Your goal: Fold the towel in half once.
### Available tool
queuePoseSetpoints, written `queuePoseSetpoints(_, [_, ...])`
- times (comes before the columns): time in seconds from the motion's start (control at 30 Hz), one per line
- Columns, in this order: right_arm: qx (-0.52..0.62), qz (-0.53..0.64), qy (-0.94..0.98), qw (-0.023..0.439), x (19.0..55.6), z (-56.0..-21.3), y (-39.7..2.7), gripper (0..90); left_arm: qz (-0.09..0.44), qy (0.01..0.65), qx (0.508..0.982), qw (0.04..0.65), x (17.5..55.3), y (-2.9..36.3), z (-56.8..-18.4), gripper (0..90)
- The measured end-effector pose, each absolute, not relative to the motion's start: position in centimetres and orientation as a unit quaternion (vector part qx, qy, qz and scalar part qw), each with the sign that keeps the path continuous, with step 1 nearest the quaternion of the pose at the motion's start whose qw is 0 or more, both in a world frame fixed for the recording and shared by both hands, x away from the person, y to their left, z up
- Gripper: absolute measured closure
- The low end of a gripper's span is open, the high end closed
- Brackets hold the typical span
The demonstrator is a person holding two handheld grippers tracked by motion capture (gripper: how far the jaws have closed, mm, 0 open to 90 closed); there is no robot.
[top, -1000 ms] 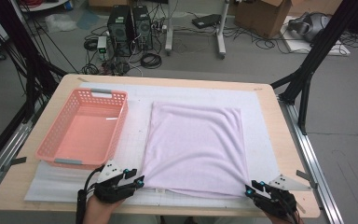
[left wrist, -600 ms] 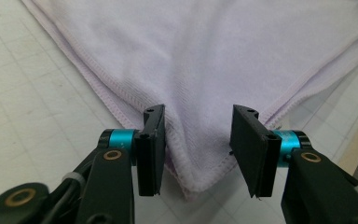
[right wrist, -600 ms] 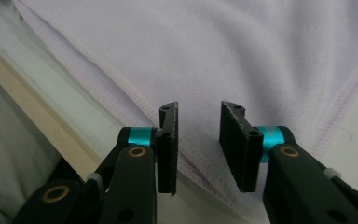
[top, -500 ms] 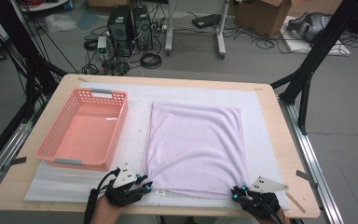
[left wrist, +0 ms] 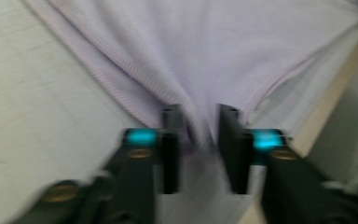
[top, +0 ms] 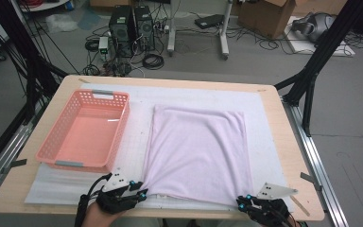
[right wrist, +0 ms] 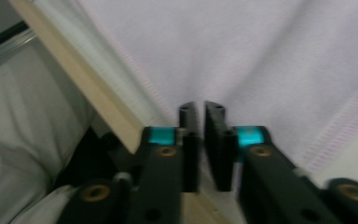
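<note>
A pale pink cloth [top: 198, 146] lies flat on the white mat [top: 137, 99]. My left gripper [top: 139, 188] is at its near left corner, where the fabric is drawn into a point. In the left gripper view a raised fold of cloth [left wrist: 214, 46] stands between the left gripper's [left wrist: 199, 116] jaws, which have just been opening and are apart. My right gripper [top: 243, 201] is at the near right corner. In the right gripper view its jaws [right wrist: 200, 109] have just been opening to a narrow gap, with the cloth's [right wrist: 261, 56] hem at their tips.
A pink plastic basket [top: 121, 127] sits hollow on the mat's left side. The wooden table edge [right wrist: 102, 107] runs just beside the right gripper. Black frame legs, computers and cables stand on the floor beyond the table.
The right gripper has shifted left, in to the cloth's near right corner. The left gripper has stayed at the near left corner, and that corner is now drawn toward it.
</note>
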State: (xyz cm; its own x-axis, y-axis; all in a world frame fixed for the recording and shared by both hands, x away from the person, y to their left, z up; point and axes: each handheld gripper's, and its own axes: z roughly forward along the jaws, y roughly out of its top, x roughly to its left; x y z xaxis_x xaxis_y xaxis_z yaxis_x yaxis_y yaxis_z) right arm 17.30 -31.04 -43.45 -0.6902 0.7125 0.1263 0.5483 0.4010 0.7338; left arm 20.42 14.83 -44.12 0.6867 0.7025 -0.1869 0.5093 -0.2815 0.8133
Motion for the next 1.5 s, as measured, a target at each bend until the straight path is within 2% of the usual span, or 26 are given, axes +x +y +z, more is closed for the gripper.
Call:
queuePoseSetpoints(0.03, [0.390, 0.412, 0.816, 0.110, 17.4, -43.2, -31.6, 71.0, 0.109, 0.383, 0.788, 0.469, 20.5, 15.0, -44.0, 55.2])
queuePoseSetpoints(0.13, [0.431, 0.437, 0.776, 0.144, 17.5, -42.8, -33.0, 67.8, 0.123, 0.390, 0.773, 0.485, 20.8, 15.4, -43.7, 53.6])
queuePoseSetpoints(0.27, [0.499, 0.416, 0.737, 0.187, 18.2, -43.3, -34.5, 68.4, 0.135, 0.398, 0.765, 0.488, 21.4, 15.3, -43.8, 54.9])
queuePoseSetpoints(0.43, [0.519, 0.412, 0.722, 0.197, 19.8, -43.6, -34.2, 71.0, 0.138, 0.397, 0.764, 0.490, 22.0, 14.6, -43.9, 56.0])
queuePoseSetpoints(0.57, [0.510, 0.403, 0.733, 0.200, 21.3, -44.0, -32.7, 65.6, 0.140, 0.398, 0.763, 0.490, 22.5, 14.0, -43.9, 55.4])
queuePoseSetpoints(0.63, [0.510, 0.388, 0.737, 0.215, 22.3, -44.2, -32.2, 66.8, 0.142, 0.398, 0.763, 0.490, 22.8, 13.9, -43.9, 55.3])
queuePoseSetpoints(0.7, [0.520, 0.381, 0.736, 0.208, 23.3, -44.6, -32.2, 67.3, 0.141, 0.401, 0.762, 0.489, 23.3, 13.8, -43.9, 54.7])
queuePoseSetpoints(0.73, [0.521, 0.376, 0.740, 0.197, 23.9, -45.0, -32.4, 70.3, 0.141, 0.403, 0.761, 0.488, 23.5, 13.9, -43.9, 54.1])
queuePoseSetpoints(0.8, [0.511, 0.367, 0.750, 0.205, 24.1, -44.8, -32.7, 83.4, 0.142, 0.405, 0.759, 0.490, 24.0, 13.9, -43.8, 54.0])
queuePoseSetpoints(0.9, [0.520, 0.340, 0.756, 0.206, 24.0, -44.1, -33.6, 86.0, 0.144, 0.408, 0.758, 0.489, 24.9, 14.0, -43.7, 53.9])
queuePoseSetpoints(0.93, [0.521, 0.337, 0.757, 0.203, 24.0, -44.0, -33.9, 85.2, 0.147, 0.409, 0.757, 0.487, 25.2, 14.0, -43.6, 53.9])
queuePoseSetpoints(0.97, [0.525, 0.340, 0.757, 0.188, 24.1, -44.0, -34.1, 79.6, 0.149, 0.408, 0.758, 0.486, 25.6, 13.9, -43.6, 53.6])
queuePoseSetpoints(1.0, [0.530, 0.339, 0.759, 0.170, 24.1, -44.1, -34.2, 71.2, 0.148, 0.410, 0.758, 0.486, 26.0, 13.8, -43.5, 53.6])
queuePoseSetpoints(1.03, [0.526, 0.345, 0.758, 0.176, 24.1, -44.0, -34.4, 63.1, 0.147, 0.410, 0.758, 0.486, 26.3, 13.7, -43.4, 53.6])
queuePoseSetpoints(1.13, [0.519, 0.376, 0.744, 0.190, 24.6, -43.3, -34.8, 60.2, 0.150, 0.416, 0.758, 0.479, 27.4, 13.4, -43.4, 55.0])
queuePoseSetpoints(1.2, [0.516, 0.388, 0.738, 0.197, 25.0, -43.0, -34.9, 60.0, 0.153, 0.413, 0.765, 0.471, 28.2, 13.1, -43.5, 67.8])
queuePoseSetpoints(1.23, [0.515, 0.390, 0.737, 0.198, 25.2, -42.9, -34.8, 60.0, 0.154, 0.414, 0.768, 0.464, 28.6, 13.1, -43.6, 69.7])
queuePoseSetpoints(1.33, [0.505, 0.385, 0.748, 0.193, 26.1, -43.2, -34.5, 60.0, 0.158, 0.421, 0.768, 0.457, 29.9, 12.8, -43.8, 69.4])
queuePoseSetpoints(1.5, [0.496, 0.384, 0.755, 0.190, 27.2, -43.5, -34.1, 60.0, 0.185, 0.430, 0.770, 0.433, 32.0, 11.9, -44.3, 62.8])
